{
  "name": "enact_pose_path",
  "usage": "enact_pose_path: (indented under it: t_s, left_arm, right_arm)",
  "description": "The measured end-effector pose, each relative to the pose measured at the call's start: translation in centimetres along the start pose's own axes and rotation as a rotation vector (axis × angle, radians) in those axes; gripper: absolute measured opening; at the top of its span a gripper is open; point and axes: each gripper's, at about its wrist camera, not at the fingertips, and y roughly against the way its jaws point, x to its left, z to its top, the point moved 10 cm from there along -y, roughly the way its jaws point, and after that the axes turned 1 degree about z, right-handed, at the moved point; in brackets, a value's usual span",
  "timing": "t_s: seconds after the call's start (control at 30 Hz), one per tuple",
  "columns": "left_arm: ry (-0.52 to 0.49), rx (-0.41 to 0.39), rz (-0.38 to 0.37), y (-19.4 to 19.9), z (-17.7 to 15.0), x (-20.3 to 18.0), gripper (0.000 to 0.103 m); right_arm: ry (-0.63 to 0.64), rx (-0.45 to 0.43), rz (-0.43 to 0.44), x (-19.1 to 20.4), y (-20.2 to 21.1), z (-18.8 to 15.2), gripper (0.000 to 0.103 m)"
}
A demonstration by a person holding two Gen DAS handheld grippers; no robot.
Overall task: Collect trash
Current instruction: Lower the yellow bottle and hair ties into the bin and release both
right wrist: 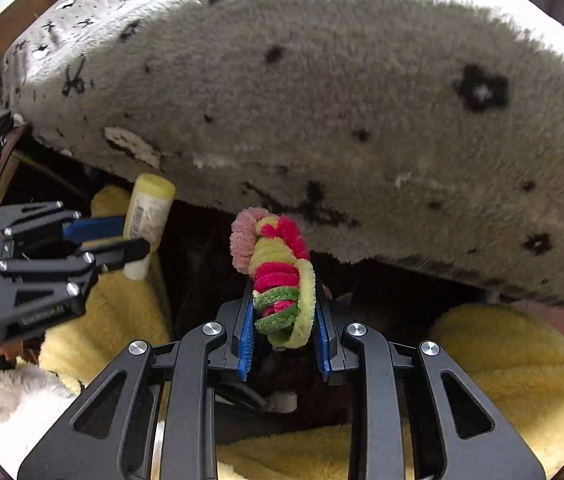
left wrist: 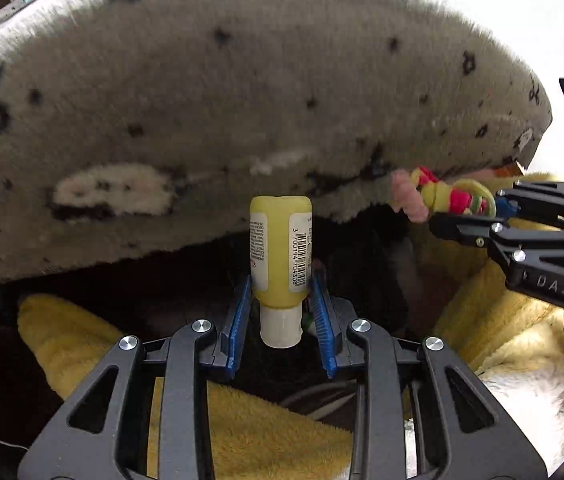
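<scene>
My left gripper (left wrist: 282, 312) is clamped on a small yellow bottle (left wrist: 280, 248), the blue pads (left wrist: 324, 312) pressing its lower shoulder on both sides, so the jaws stand only narrowly apart. The bottle points away from me with its white cap (left wrist: 282, 328) nearest the camera and its flat base far out; it is filled with yellow stuff. A white label runs along its side with a barcode and the digits 3 700194 704308; the other print is too small to read. My right gripper (right wrist: 284, 320) is nearly closed on a bundle of fuzzy pipe cleaners (right wrist: 277, 272), coiled pink, red, green and pale yellow, squeezed between the pads with most of it sticking out past the fingertips. From the left camera the right gripper's black frame shows the letters DAS. Both loads hang over yellow fleece (right wrist: 522, 360) and a dark gap beneath the edge of a grey shaggy rug (left wrist: 241, 100) with black marks. White fleece (left wrist: 530, 400) lies just beside the yellow.
</scene>
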Motion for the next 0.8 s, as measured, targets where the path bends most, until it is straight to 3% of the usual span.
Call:
enact_pose_path:
  t_s: [0.4,0.8]
  left_arm:
    - [0.025,0.123,-0.054,-3.3,-2.8,-0.1,0.028]
    - [0.024,0.188,-0.093,-5.6,-2.6,-0.5,0.029]
  right_arm:
    - [-0.072,0.075,0.053,-1.0,-3.0,-1.0,0.026]
    - [-0.086,0.12,0.037,-0.9,-4.8,-1.1,0.03]
